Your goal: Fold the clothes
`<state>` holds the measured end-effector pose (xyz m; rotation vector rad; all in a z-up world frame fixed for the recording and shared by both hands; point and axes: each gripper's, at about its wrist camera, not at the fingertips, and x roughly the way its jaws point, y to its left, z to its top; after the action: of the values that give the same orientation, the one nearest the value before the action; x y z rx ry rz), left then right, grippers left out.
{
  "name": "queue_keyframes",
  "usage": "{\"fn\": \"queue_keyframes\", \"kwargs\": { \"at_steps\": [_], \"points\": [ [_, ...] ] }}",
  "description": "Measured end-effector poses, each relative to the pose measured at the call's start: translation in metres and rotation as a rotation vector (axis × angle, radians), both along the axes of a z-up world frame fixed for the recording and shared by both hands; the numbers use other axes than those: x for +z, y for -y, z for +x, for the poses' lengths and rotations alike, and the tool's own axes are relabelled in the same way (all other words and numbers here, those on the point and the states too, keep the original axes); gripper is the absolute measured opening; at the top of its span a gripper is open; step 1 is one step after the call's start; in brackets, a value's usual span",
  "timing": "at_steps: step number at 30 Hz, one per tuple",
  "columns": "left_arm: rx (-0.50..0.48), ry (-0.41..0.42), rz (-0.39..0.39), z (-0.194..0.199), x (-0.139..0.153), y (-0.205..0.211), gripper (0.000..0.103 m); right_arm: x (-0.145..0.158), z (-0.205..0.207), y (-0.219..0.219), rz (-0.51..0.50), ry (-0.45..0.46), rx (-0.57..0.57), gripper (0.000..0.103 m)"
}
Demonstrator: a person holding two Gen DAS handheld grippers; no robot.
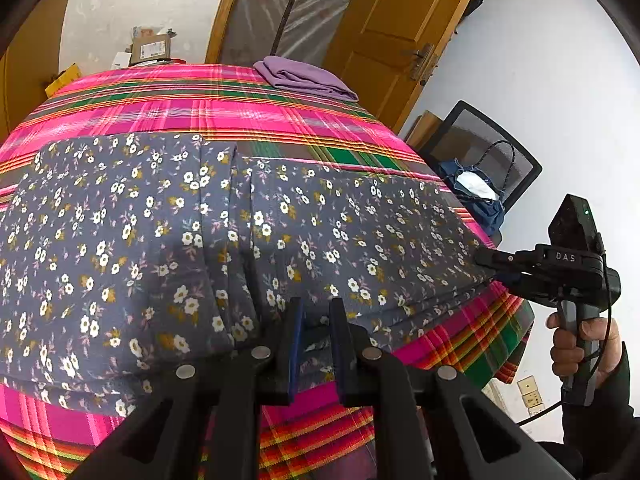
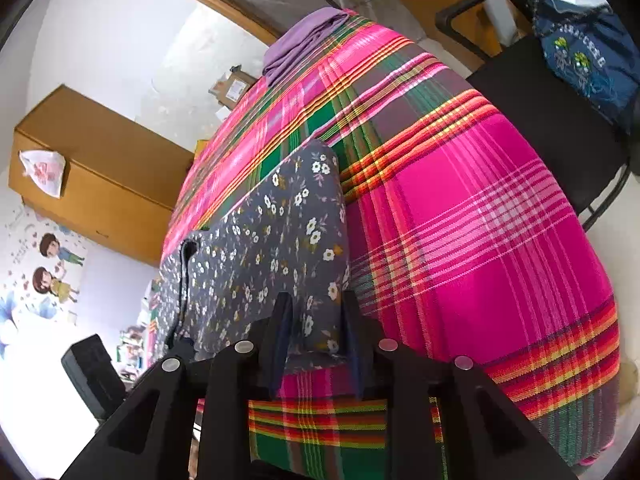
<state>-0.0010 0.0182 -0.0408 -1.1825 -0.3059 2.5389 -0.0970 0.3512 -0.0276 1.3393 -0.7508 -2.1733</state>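
The flowery grey cloth (image 1: 248,240) lies partly folded on my plaid-covered desk (image 1: 224,108), a purple one (image 1: 304,76) already folded behind; my left gripper (image 1: 316,320) pinches its near edge, my right gripper (image 2: 316,312) hangs half-open around its end.

text: "DAS" in white letters | on: black body of the right gripper (image 1: 486,262), right edge of the left wrist view | other: embroidered characters on blue denim bag (image 2: 584,52), far right on chair, illegible | carton label far left, unreadable
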Motion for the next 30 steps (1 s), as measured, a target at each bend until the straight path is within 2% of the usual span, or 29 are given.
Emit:
{"fn": "queue_keyframes", "kwargs": {
  "at_steps": [6,11,12,15,23,30],
  "points": [
    [0.001,0.000,-0.014,0.000,0.001,-0.002,0.013,0.003,0.002,0.006,0.065,-0.039,0.011,0.023],
    [0.000,0.000,-0.016,0.000,0.001,-0.002,0.013,0.001,0.003,0.005,0.061,-0.051,0.003,0.023],
    [-0.001,0.000,-0.016,0.000,0.001,-0.002,0.013,0.001,0.004,0.006,0.065,-0.051,-0.006,0.017],
    [-0.004,0.001,-0.013,0.000,0.002,-0.001,0.013,0.003,0.006,0.009,0.085,-0.068,-0.014,0.013],
    [-0.010,0.006,0.005,-0.001,0.002,0.003,0.013,0.045,0.013,0.016,0.034,-0.207,0.023,0.012],
    [-0.010,0.012,0.017,-0.001,0.003,0.006,0.013,0.092,0.013,0.045,-0.006,-0.334,0.100,0.012]
  ]
}}
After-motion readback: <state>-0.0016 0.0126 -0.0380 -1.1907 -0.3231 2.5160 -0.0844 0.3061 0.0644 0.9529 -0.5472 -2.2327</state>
